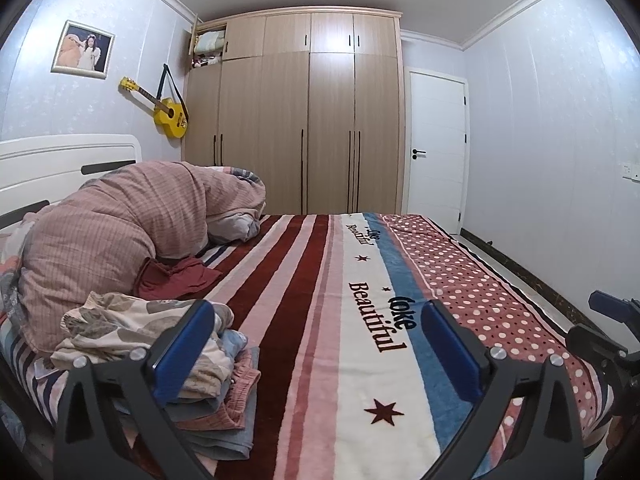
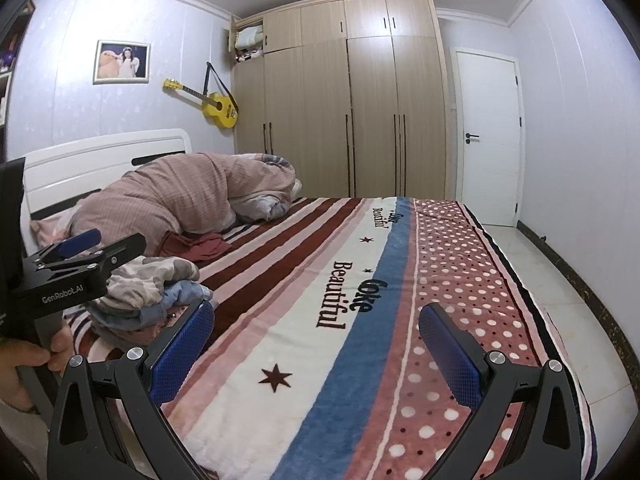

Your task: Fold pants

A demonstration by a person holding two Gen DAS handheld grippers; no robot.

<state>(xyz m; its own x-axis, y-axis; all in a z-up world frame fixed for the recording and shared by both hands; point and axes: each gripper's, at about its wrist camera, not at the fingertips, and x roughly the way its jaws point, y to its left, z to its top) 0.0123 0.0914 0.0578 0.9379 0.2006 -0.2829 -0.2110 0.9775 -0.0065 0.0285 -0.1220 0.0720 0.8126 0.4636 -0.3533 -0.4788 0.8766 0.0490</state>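
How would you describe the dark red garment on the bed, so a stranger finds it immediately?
Start at the big pink quilt heaped by the headboard. The dark red garment lies crumpled at its foot, partly tucked under it. It is plain and single-coloured, unlike the leaf-patterned clothes pile nearer the camera.

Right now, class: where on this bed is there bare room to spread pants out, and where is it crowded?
Free: the striped blanket from the clothes pile across to its dotted edge. Crowded: the headboard side, with the pink duvet, the red garment and that pile.

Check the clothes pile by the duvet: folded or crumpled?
Crumpled: the clothes pile lies in a loose, bunched heap beside the duvet, no neat edges.
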